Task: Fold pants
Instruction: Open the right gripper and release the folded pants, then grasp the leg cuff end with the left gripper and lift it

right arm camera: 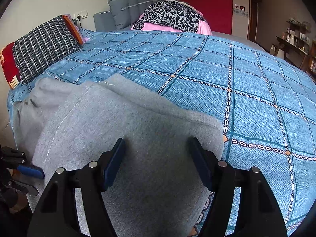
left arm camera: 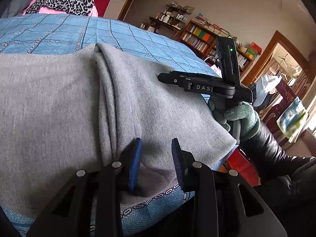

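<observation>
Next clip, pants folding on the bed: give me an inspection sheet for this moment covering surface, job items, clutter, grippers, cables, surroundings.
Surface: bed with blue patterned bedspread, lying smooth.
Job's things: grey pants lying at the near edge of the bed, with a lengthwise fold ridge showing in the left wrist view.
Clutter: plaid pillow, leopard-print cloth on pink bedding at the far end.
Grippers: left gripper open, over the pants' near edge; right gripper open, over the pants.
Cables: nothing seen.
Surroundings: grey headboard, red wall, bookshelf, wooden doorway.
</observation>
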A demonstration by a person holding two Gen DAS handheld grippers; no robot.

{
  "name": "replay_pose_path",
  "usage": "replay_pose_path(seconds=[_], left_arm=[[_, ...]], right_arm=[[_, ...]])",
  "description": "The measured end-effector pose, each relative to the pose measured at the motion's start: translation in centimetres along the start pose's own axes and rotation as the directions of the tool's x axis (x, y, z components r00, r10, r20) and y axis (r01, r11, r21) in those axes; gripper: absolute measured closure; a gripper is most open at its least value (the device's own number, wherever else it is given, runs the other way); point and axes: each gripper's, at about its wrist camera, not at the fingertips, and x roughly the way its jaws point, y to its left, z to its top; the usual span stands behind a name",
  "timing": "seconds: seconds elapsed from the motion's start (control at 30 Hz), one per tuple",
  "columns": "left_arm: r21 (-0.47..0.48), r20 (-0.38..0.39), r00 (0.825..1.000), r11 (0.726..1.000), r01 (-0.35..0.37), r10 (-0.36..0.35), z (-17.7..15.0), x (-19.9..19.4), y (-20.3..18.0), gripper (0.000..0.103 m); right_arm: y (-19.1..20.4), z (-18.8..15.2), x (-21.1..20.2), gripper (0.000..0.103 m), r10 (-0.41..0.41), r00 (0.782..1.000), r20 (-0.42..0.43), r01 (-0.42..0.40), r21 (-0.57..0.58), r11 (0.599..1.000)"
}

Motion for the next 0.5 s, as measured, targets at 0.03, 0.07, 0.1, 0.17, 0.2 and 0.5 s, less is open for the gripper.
replay_pose_path(seconds=[0.03, 0.07, 0.1, 0.17, 0.2, 0.5], left_arm=[[-0.003, 0.001, 1.0, 1.0, -0.002, 0.002, 0.0, -0.1, -0.1, 0.071], [-0.008, 0.003, 1.0, 1.0, -0.005, 0.005, 0.1, -0.2, -0.2, 0.071], [-0.012, 0.005, 1.0, 1.0, -0.006, 0.006, 0.1, -0.3, -0.2, 0.069], [-0.009, 0.014, 1.0, 1.0, -0.006, 0.006, 0.1, -0.8, -0.6, 0.061], [-0.003, 0.026, 1.0, 1.0, -0.003, 0.003, 0.2, -1.3, -0.9, 0.052], [-0.131, 0.176, 0.964, 0.976, -0.176, 0.198, 0.7, -7.9, 2.5, 0.042]], right_arm=[[0.2, -0.1, -0.5, 0.034, -0.009, 1.0, 0.011, 0.009, -0.001, 1.0], [0.5, -0.2, -1.0, 0.034, -0.022, 0.999, 0.023, 0.022, -0.005, 1.0], [0.9, -0.3, -1.7, 0.034, -0.03, 0.999, 0.037, 0.031, -0.011, 0.999], [1.8, -0.7, -3.2, 0.034, -0.016, 0.998, 0.068, 0.018, -0.031, 0.999], [2.4, -1.0, -4.0, 0.034, -0.009, 0.996, 0.083, 0.013, -0.044, 0.999], [7.6, -2.7, -7.4, 0.034, 0.029, 0.992, 0.123, -0.009, -0.161, 0.987]])
